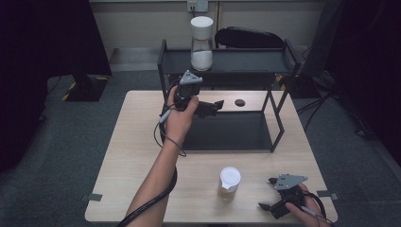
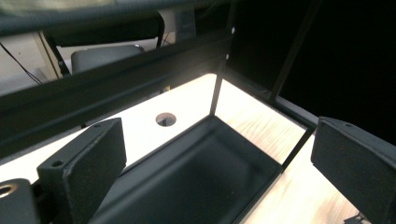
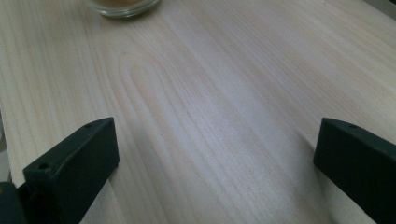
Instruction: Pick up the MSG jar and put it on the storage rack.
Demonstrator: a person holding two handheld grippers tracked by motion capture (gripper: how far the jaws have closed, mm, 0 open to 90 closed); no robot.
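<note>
The left gripper (image 1: 213,107) is held over the near left corner of the black two-tier rack (image 1: 272,124), its jaws spread wide with nothing between them; the left gripper view looks past them into the rack's lower tray (image 2: 201,172). The right gripper (image 1: 270,195) hovers low over the table's near right corner, jaws likewise wide apart and empty, pointing left toward the small jar (image 1: 229,183) with the white lid that stands just beside it on the bare wood.

In the right gripper view that jar (image 3: 122,6) is cut off at the top edge: only its glass base and a tan filling show. The high view gives the lid but makes the contents hard to read. The right hand (image 1: 307,208) is partly cut off by the bottom edge.

The left gripper view shows a round hole in the table (image 2: 166,118) beyond the tray, seen from above as a dark spot. The high view alone gives the tall jar (image 1: 202,43) with white powder on the upper shelf.

The table (image 1: 142,156) is pale wood grain, on grey carpet; the room's sides are dark, and a black chair (image 1: 248,37) stands behind the rack
</note>
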